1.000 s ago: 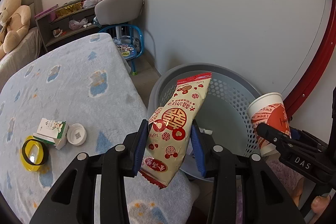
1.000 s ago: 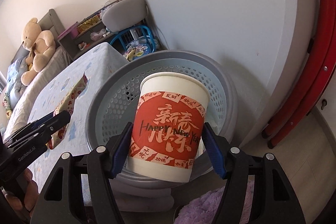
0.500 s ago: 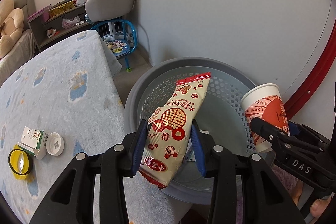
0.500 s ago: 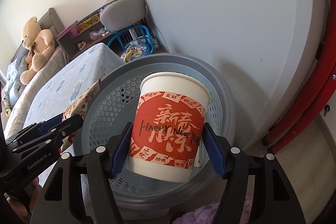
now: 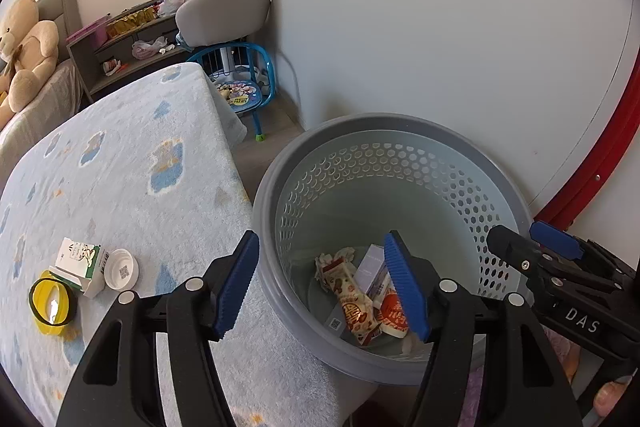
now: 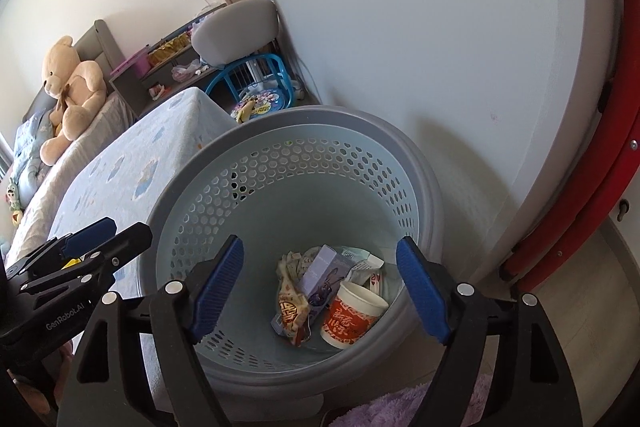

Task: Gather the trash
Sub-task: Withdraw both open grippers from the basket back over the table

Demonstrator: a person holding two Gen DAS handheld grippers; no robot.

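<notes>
Now both jaws opening, wrapper and cup in basket

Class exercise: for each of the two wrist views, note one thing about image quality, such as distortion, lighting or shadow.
Left wrist view: fisheye bending curves the red frame and darkens the corners; soft daylight, sharp throughout. Right wrist view: the grey basket casts a soft shadow on the white wall; the same bending bows the wall's edge.

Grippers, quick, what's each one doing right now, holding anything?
Left gripper: opening, empty; snack packet lies in the basket.
Right gripper: opening, empty; paper cup in the basket.
</notes>
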